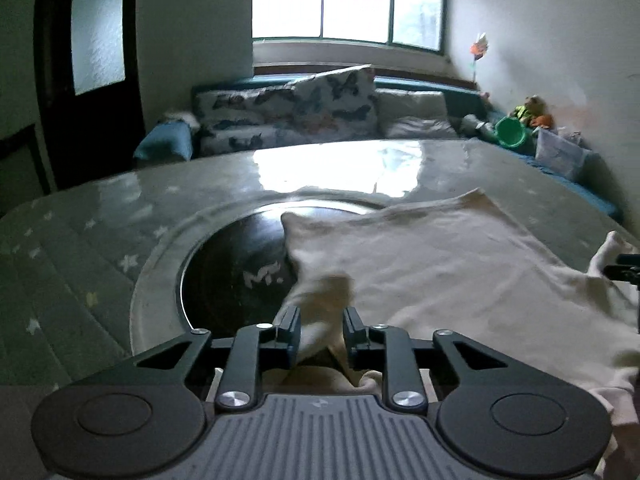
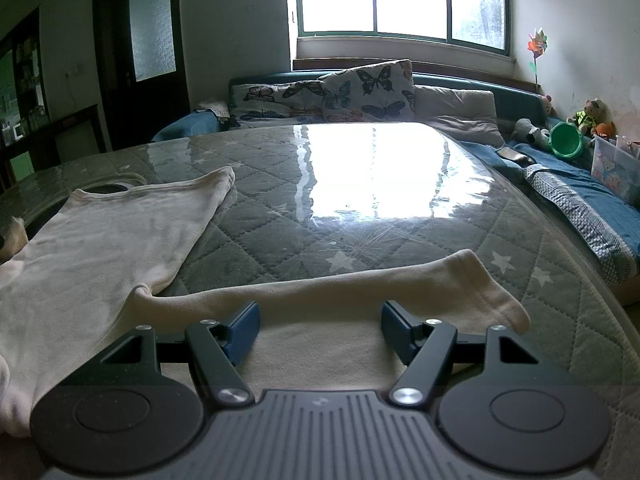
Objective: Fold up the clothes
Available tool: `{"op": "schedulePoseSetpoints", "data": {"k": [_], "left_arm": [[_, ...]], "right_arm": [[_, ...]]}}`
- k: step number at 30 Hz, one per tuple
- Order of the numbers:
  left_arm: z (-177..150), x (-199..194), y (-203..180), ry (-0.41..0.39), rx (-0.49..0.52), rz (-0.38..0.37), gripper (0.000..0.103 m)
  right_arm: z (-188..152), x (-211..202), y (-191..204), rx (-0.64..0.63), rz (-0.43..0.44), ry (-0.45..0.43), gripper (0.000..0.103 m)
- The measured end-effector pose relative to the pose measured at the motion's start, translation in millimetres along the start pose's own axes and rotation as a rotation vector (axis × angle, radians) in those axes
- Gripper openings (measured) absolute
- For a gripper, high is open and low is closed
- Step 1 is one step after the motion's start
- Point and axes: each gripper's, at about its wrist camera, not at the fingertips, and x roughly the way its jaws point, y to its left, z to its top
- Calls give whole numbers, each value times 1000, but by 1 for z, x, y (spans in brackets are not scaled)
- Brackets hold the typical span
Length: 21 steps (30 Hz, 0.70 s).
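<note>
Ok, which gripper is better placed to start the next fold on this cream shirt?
Left, probably. The left gripper already has a bunch of the cream shirt between its fingers, so it can lift and fold. The right gripper hangs open over the long sleeve, gripping nothing yet.

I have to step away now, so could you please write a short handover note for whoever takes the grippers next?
Left gripper: jaws closed most of the way with a bunched fold of the cream shirt between them.
Right gripper: open, holding nothing, above the shirt's right sleeve.
The shirt lies spread on the quilted table cover, body flat, the right sleeve stretched out sideways.
Done: shirt laid out. No finished fold shows.
Left: fold in the sleeves, then the body.
</note>
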Motion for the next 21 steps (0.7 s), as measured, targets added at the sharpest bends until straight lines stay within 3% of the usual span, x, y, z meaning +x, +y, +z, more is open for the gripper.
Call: {"op": "schedulePoseSetpoints", "data": {"k": [7, 10, 21], "left_arm": [[4, -7, 25, -7, -29, 78, 34], [3, 0, 38, 14, -64, 111, 43], [-10, 21, 41, 86, -57, 91, 42]], "right_arm": [[0, 0, 0, -1, -1, 1, 71], [0, 0, 1, -2, -2, 2, 74], [1, 2, 1, -1, -3, 5, 79]]}}
